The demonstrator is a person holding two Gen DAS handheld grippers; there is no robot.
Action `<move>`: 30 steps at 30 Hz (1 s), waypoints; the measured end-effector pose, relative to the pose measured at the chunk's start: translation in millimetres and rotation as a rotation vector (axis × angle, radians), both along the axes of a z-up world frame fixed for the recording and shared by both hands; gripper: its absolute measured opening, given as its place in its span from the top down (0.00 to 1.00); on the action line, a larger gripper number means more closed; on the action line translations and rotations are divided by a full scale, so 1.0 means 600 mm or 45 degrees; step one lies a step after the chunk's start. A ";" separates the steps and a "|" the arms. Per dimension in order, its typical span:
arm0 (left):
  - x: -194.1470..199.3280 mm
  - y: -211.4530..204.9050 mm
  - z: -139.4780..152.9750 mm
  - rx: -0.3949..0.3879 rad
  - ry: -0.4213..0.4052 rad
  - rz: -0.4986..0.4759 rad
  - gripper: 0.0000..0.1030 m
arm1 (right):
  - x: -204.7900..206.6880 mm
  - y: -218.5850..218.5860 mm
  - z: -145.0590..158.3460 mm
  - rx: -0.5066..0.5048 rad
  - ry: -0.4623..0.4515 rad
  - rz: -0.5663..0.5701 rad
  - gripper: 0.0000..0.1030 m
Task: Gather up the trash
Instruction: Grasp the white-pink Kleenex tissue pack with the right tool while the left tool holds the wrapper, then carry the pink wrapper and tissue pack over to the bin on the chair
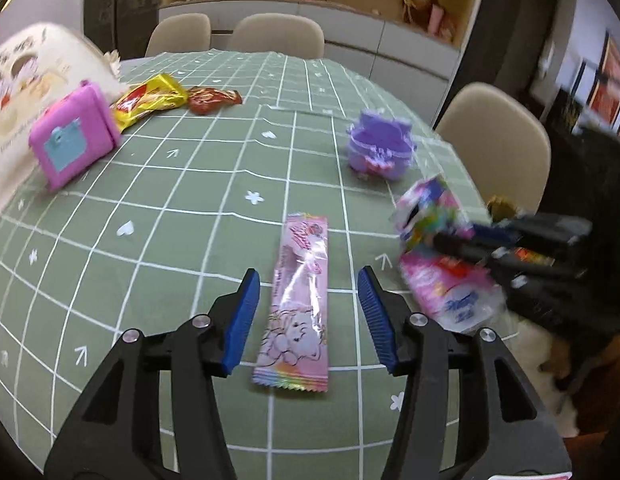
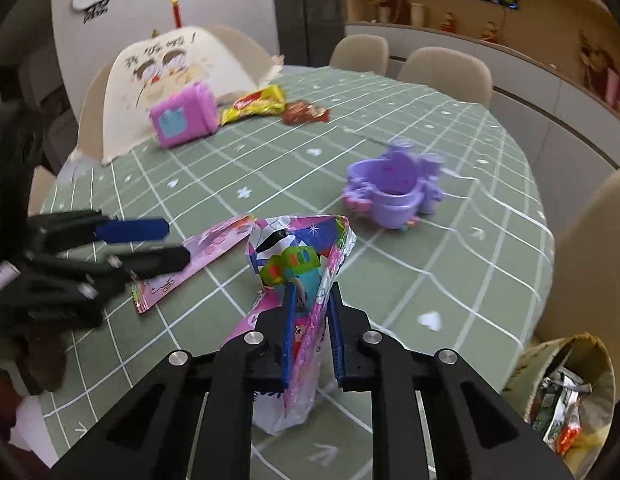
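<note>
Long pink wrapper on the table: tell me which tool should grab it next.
Left. The left tool is open and straddles the long pink wrapper, while the right tool is already shut on a colourful wrapper.

Open cloth down the table (image 1: 182, 208) middle. Far-left edge crowded: pink box (image 1: 72, 138), yellow wrapper (image 1: 150, 100), red wrapper (image 1: 212, 99). Purple toy (image 1: 379, 146) near right edge. Trash bag (image 2: 569, 392) just beyond that edge.

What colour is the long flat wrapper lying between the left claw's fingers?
Pink, with a white cartoon animal and a rainbow edge, the long wrapper shows best in the left wrist view.
</note>
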State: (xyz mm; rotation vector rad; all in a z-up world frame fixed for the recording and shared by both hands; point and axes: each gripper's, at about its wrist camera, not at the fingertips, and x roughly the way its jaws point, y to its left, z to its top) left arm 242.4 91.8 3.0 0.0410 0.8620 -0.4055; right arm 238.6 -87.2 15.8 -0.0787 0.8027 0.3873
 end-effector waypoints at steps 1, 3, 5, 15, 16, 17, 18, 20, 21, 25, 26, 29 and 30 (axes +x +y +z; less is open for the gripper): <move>0.002 -0.009 -0.004 0.034 0.004 -0.001 0.62 | -0.003 -0.006 0.002 0.001 -0.006 -0.004 0.84; 0.005 -0.017 -0.008 0.062 0.010 0.002 0.66 | -0.009 -0.019 0.006 0.000 -0.028 -0.017 0.84; 0.007 -0.022 -0.010 0.066 0.018 0.003 0.75 | -0.016 -0.030 0.009 0.001 -0.048 -0.024 0.85; 0.002 -0.043 0.019 0.009 -0.032 0.010 0.95 | -0.040 -0.092 0.036 0.087 -0.109 -0.039 0.89; 0.001 -0.049 0.026 0.007 -0.046 0.007 0.96 | -0.042 -0.101 0.039 0.096 -0.117 -0.047 0.89; 0.000 -0.055 0.032 0.006 -0.059 0.004 0.96 | -0.045 -0.109 0.042 0.102 -0.125 -0.056 0.89; 0.001 -0.064 0.040 0.007 -0.078 -0.001 0.96 | -0.048 -0.122 0.047 0.109 -0.136 -0.071 0.89; 0.002 -0.074 0.049 0.013 -0.100 -0.005 0.96 | -0.053 -0.144 0.054 0.124 -0.147 -0.095 0.89; 0.001 -0.078 0.053 0.011 -0.110 -0.007 0.96 | -0.057 -0.156 0.057 0.132 -0.153 -0.112 0.89; -0.001 -0.095 0.074 -0.027 -0.138 -0.015 0.96 | -0.069 -0.202 0.061 0.098 -0.187 -0.153 0.89; -0.001 -0.101 0.077 -0.042 -0.138 -0.026 0.96 | -0.070 -0.214 0.060 0.095 -0.191 -0.170 0.89; -0.006 -0.148 0.087 -0.073 -0.152 -0.102 0.96 | -0.072 -0.263 0.055 0.133 -0.186 -0.229 0.89; -0.006 -0.170 0.088 -0.081 -0.152 -0.134 0.96 | -0.076 -0.280 0.053 0.138 -0.195 -0.254 0.89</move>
